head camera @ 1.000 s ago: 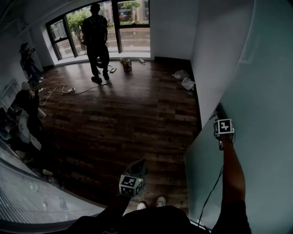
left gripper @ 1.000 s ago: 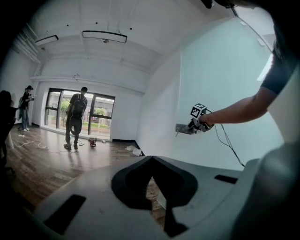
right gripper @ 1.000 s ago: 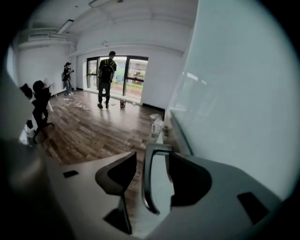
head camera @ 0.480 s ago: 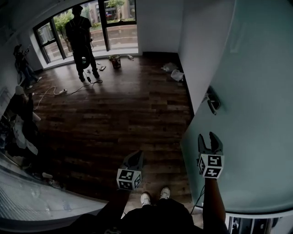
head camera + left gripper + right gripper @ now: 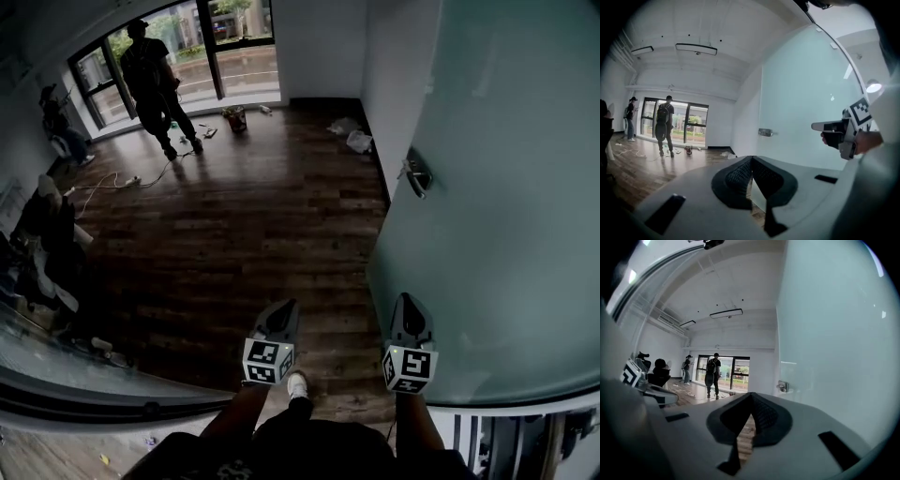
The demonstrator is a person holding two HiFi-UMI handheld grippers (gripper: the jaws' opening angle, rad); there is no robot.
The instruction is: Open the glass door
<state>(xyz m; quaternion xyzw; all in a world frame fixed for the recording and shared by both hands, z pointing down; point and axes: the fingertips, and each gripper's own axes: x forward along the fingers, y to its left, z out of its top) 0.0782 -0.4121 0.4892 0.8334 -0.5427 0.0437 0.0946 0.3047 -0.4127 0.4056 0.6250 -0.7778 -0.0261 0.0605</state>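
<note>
The frosted glass door [image 5: 487,187] stands at the right, swung into the room, its metal handle [image 5: 415,175] far ahead of both grippers. My right gripper [image 5: 409,314] hangs low beside the door's near edge, clear of the glass, its jaws closed together on nothing. My left gripper [image 5: 278,319] is level with it over the wooden floor, also shut and empty. In the left gripper view, the shut tips [image 5: 751,159] point toward the door [image 5: 806,103] and handle [image 5: 765,132]. From the right gripper [image 5: 751,397] the handle [image 5: 783,386] shows ahead to the right.
A person [image 5: 150,80] stands by the far windows [image 5: 234,37], with others [image 5: 56,122] at the left. Cables [image 5: 122,180], a bucket [image 5: 234,118] and bags [image 5: 358,139] lie on the dark wood floor. A curved glass edge [image 5: 84,375] runs at the lower left.
My right gripper left the door handle, drew back toward my body and went from open to shut. The door has swung further. The left gripper shifted slightly.
</note>
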